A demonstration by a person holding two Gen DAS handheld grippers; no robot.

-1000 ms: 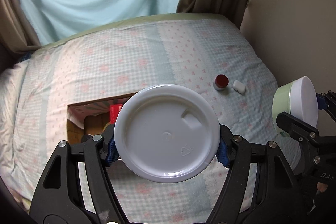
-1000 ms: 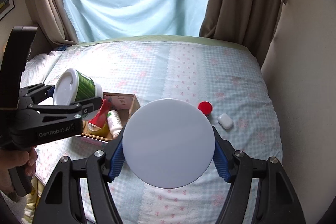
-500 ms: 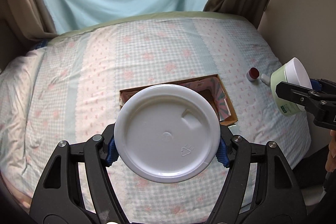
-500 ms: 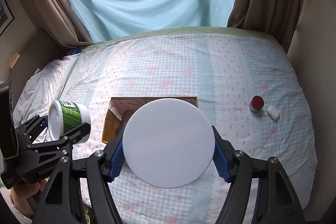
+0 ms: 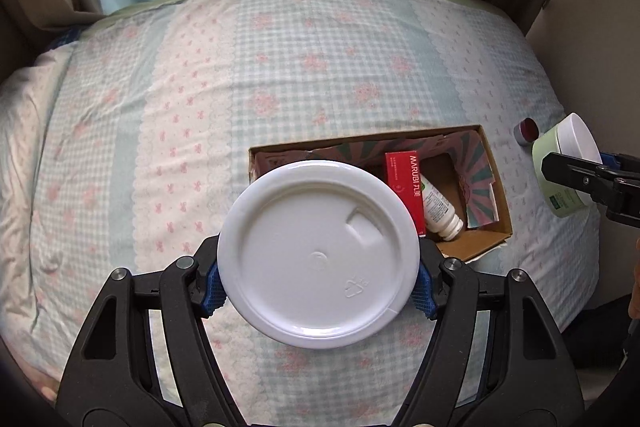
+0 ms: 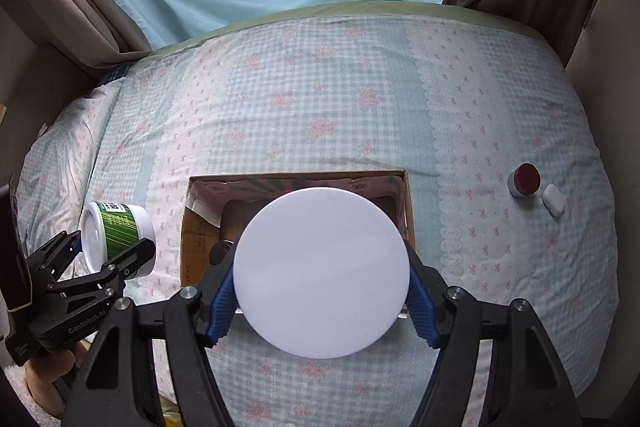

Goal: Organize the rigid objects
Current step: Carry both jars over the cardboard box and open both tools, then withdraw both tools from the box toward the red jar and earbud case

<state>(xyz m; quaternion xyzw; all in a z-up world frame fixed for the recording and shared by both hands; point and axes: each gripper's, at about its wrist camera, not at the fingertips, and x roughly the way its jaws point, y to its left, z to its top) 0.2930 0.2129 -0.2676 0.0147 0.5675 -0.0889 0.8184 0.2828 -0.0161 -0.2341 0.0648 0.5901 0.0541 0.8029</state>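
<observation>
Carrying two tubs toward the cardboard box, one per gripper.

Left wrist view: left gripper (image 5: 319, 283) clamped on a white-lidded tub (image 5: 319, 254), lid face filling the frame, blue pads (image 5: 213, 287) biting its sides. Cardboard box (image 5: 494, 195) sitting just beyond and to the right on the quilted bed (image 5: 160, 107), with a red carton (image 5: 404, 183) and a white bottle (image 5: 440, 211) already leaning inside. Best bet: aim for the free floor at the right end of the box, not onto the bottle.

Right wrist view: right gripper (image 6: 322, 301) likewise squeezed on a pale green jar (image 6: 322, 279), hovering over the box's near edge. Probably wise to lower straight down, set it flat, then let go, one tub at a time so the grippers don't bump. Still out on the far right: red-capped pot (image 6: 524, 179) and small white case (image 6: 554, 199), side by side.
</observation>
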